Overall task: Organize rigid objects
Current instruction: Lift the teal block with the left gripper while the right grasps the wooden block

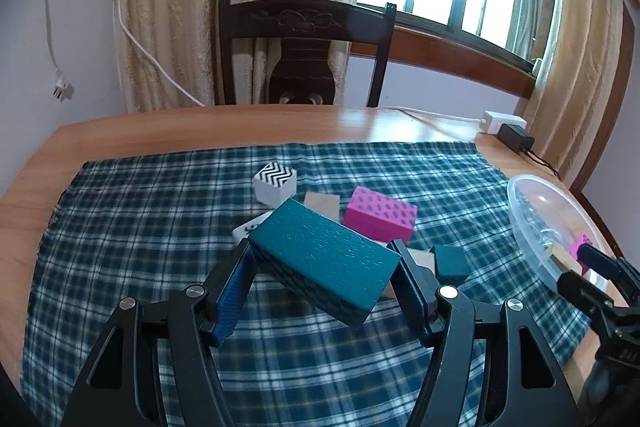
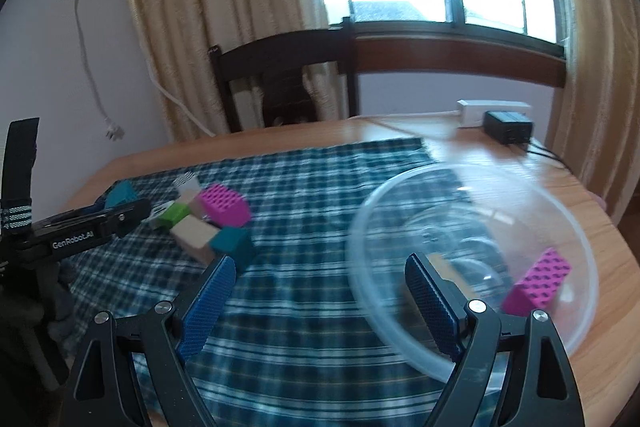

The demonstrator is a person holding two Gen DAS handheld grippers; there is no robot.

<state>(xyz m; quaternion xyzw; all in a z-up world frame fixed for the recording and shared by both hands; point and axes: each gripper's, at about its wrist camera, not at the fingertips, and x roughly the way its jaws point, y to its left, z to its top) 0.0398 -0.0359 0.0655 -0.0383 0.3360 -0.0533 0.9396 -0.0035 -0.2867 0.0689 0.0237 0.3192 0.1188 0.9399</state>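
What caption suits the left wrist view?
Left gripper jaws clamp a teal block above remaining blocks on the plaid cloth.

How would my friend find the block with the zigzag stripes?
Look at the blue checked tablecloth on the wooden table, then at the heap of blocks in its middle. On the heap's far side, nearest the dark chair, sits the white cube; only its top has black-and-white zigzags.
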